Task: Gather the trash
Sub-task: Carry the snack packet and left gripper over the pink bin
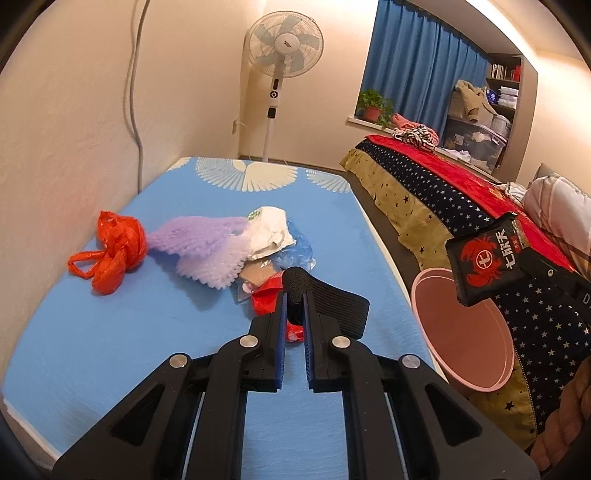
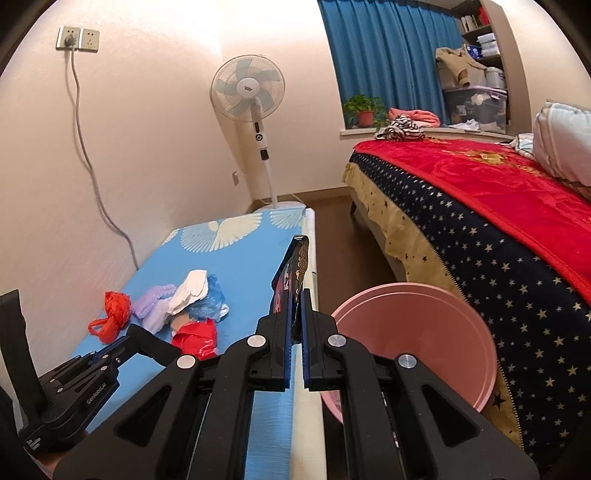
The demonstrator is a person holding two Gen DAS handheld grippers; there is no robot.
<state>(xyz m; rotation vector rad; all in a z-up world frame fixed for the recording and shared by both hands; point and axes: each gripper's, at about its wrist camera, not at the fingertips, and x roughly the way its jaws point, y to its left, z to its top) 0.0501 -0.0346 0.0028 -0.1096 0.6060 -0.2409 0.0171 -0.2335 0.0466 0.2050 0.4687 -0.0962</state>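
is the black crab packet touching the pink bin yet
Apart. In the left wrist view the black crab packet, clamped in the right gripper, hangs above the pink bin, overlapping its far rim only by line of sight.

Cream walls (image 2: 155,122), warm light. Pedestal fan (image 2: 248,90) stood in the corner w/ a double socket (image 2: 78,38) and grey cable at left. Blue curtain (image 2: 388,55) over window ledge, potted plant (image 2: 364,110) on it. Bed (image 2: 480,206) w/ red blanket at right; brown floor (image 2: 347,243); shelves (image 2: 484,33) behind.
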